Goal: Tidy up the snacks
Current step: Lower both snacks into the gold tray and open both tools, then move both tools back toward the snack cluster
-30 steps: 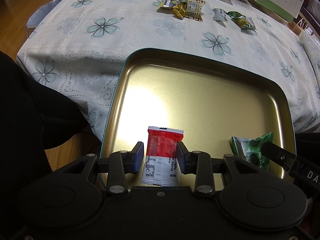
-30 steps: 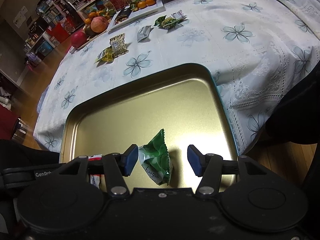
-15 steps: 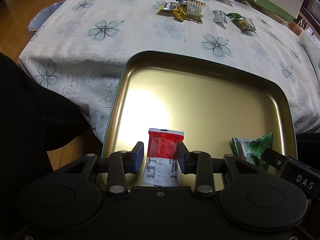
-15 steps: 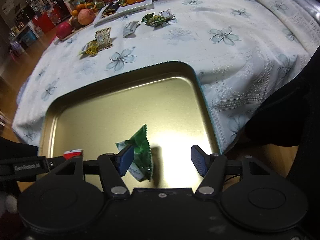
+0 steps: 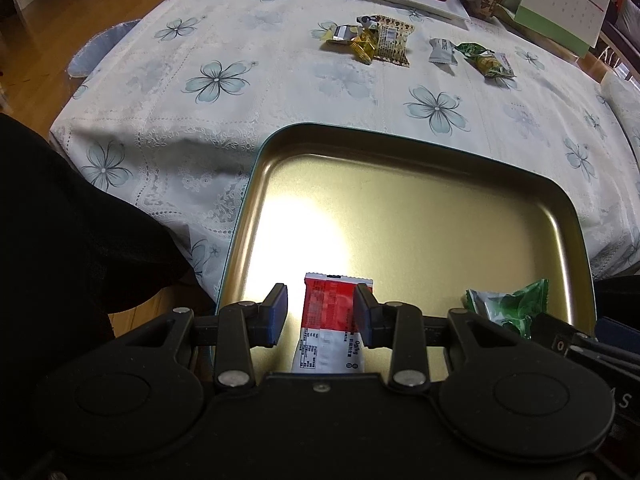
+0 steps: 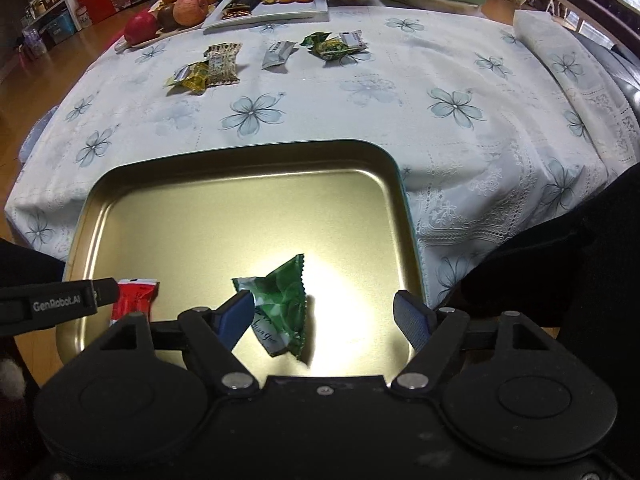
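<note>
Right wrist view: right gripper (image 6: 324,316) over gold tray (image 6: 240,160), jaws opening wide; green packet (image 6: 280,304) between them, leaning on left pad, right pad clear. Packet looks released into tray. Judgement: finish opening, lift straight up to avoid dragging packet.

Left gripper (image 5: 320,314) half open; red packet (image 5: 334,320) between pads, touches right pad, gap at left. Grip uncertain. More snacks (image 5: 376,42) wait far across table.

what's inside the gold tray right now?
Two snacks in the tray: a red packet between the left claw's fingers and a green packet between the right claw's opening fingers. The claw bodies cover the near edge.
</note>
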`<state>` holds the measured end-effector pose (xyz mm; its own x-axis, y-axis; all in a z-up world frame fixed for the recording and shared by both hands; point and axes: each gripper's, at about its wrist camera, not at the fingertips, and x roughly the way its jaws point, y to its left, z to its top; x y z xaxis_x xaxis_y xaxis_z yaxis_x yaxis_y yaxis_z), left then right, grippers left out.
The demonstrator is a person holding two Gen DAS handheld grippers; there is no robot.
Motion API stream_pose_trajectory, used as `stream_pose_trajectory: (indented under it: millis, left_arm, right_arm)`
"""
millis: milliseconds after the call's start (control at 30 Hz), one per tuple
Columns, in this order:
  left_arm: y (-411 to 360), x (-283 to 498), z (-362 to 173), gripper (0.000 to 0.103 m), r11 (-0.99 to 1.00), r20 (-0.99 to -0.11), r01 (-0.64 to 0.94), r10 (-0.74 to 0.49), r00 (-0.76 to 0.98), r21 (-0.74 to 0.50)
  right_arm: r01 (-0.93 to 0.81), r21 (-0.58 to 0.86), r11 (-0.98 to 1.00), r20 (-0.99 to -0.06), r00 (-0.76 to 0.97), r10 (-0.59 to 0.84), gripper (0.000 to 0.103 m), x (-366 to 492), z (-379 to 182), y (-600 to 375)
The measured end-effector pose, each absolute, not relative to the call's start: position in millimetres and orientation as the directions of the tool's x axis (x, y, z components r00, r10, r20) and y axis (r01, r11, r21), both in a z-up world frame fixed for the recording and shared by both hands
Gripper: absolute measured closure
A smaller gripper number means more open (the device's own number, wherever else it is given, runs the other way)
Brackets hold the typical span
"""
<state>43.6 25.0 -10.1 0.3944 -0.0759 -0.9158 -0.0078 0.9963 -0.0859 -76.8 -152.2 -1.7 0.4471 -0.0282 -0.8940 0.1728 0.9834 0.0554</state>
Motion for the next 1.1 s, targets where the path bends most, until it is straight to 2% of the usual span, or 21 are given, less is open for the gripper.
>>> stream_pose_trajectory:
  millis: [200,400,800,1100]
  left_arm:
    - [26.3,46.7,-2.8,0.058,0.995,-0.914,-0.004,-0.090,0.396,-0.100]
    - [30.7,50.1,-9.3,0.058,0.992,-0.952,-0.009,-0.114,0.283,-0.122]
    - [13.4,63.0,-4.5,0.058,0.988,-0.984,0.093,-0.133,0.121,-0.122]
    - [6.0,105.4,14.2,0.058,0.983,-0.986,0.142,-0.132,0.105,-0.117]
  right_arm:
    - [0.125,0.155,0.980,-0.917,0.386,0.096,0.023,-69.4,1.1,-150.2]
    - [0.097,0.195,0.976,-0.945,0.284,0.161,0.024,-59.8,-6.3,-149.7]
    - [0.018,0.227,0.974,-0.971,0.085,0.224,0.026,-33.2,-11.7,-144.1]
    - [-0.016,0.212,0.977,-0.973,0.091,0.213,0.026,8.8,7.9,-156.2]
